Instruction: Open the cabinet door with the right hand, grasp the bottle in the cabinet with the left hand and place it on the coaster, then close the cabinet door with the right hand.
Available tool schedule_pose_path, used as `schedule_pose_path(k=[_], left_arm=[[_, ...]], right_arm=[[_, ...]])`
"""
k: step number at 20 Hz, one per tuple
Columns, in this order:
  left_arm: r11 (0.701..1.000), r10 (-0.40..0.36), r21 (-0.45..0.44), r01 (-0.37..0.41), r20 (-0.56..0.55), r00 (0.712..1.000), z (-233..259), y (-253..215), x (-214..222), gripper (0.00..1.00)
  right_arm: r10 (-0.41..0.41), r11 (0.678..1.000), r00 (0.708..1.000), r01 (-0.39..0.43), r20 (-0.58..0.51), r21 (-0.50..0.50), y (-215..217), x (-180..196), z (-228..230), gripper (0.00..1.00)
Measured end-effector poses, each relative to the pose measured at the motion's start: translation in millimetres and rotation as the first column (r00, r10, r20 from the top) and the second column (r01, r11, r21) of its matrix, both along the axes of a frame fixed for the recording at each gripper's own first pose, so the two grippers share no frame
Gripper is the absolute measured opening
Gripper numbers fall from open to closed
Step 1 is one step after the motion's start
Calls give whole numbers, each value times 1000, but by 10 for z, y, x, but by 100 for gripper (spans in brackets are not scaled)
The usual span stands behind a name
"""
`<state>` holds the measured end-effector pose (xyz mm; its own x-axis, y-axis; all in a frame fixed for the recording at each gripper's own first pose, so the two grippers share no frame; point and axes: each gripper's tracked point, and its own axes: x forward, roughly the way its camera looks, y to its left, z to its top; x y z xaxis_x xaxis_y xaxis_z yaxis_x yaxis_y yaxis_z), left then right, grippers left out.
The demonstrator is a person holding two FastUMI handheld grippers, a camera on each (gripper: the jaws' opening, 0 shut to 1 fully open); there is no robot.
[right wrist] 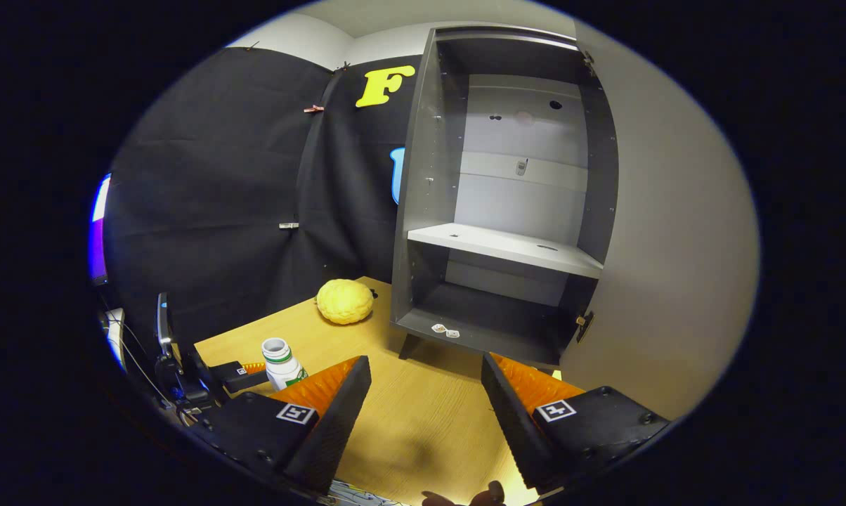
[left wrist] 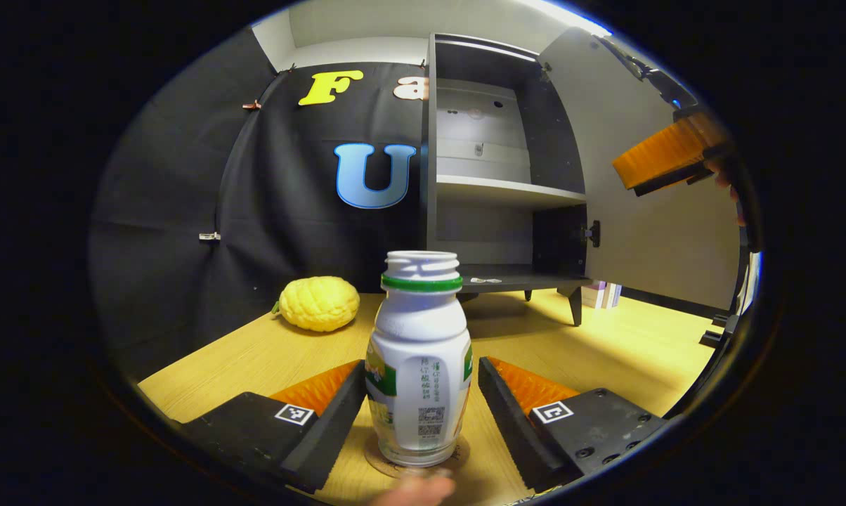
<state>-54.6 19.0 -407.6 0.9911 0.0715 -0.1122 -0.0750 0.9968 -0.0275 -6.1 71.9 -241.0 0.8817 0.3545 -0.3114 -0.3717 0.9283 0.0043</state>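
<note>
A white bottle (left wrist: 419, 351) with a green neck ring and no cap stands upright on a round brown coaster (left wrist: 375, 455) on the wooden table. My left gripper (left wrist: 421, 372) is open around it, with a thin gap on each side. In the right gripper view the bottle (right wrist: 281, 364) sits at the lower left, beside the left gripper's fingers (right wrist: 253, 368). The grey cabinet (right wrist: 507, 211) stands with its door (right wrist: 676, 246) swung wide to the right, and its shelves are bare. My right gripper (right wrist: 426, 369) is open in front of the cabinet, holding nothing. One of its orange fingers (left wrist: 665, 151) hangs by the door (left wrist: 648, 232).
A lumpy yellow fruit (left wrist: 319, 302) lies on the table (left wrist: 606, 351) left of the cabinet, against the black cloth wall. Books (left wrist: 602, 294) stand low behind the cabinet's leg. Two small stickers (right wrist: 445, 330) lie on the cabinet floor. A lit screen (right wrist: 98, 232) shows at far left.
</note>
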Motion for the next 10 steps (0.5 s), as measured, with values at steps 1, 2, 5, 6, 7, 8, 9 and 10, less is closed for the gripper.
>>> schedule_pose_path(k=[1, 2, 5, 6, 7, 8, 9, 10], left_arm=[[1000, 5, 13, -5, -2, 1000, 20, 23, 12, 97], [999, 9, 31, -9, 0, 1000, 89, 52, 35, 97], [995, 19, 93, -21, 27, 999, 445, 116, 75, 97], [994, 13, 106, -18, 43, 999, 624, 112, 83, 97], [993, 4, 114, -11, 55, 998, 810, 114, 90, 97], [993, -12, 117, 5, 58, 998, 988, 107, 97, 97], [993, -20, 113, 14, 55, 998, 1145, 103, 93, 97], [994, -27, 104, 21, 50, 998, 1317, 103, 82, 97]], right_arm=[[-1, 1000, 1000, 1, 3, -2, 1, -6, 25, 98], [-4, 1000, 1000, 4, 9, -5, -8, -23, 77, 98], [-21, 1000, 999, 21, 29, 4, -64, -66, 306, 98], [-31, 999, 999, 31, 37, 11, -98, -70, 404, 98], [-43, 999, 998, 42, 39, 18, -141, -87, 498, 98], [-57, 998, 998, 56, 35, 31, -179, -110, 595, 98], [-61, 997, 998, 60, 32, 56, -187, -149, 722, 98], [-65, 995, 997, 62, 36, 80, -194, -195, 881, 98]])
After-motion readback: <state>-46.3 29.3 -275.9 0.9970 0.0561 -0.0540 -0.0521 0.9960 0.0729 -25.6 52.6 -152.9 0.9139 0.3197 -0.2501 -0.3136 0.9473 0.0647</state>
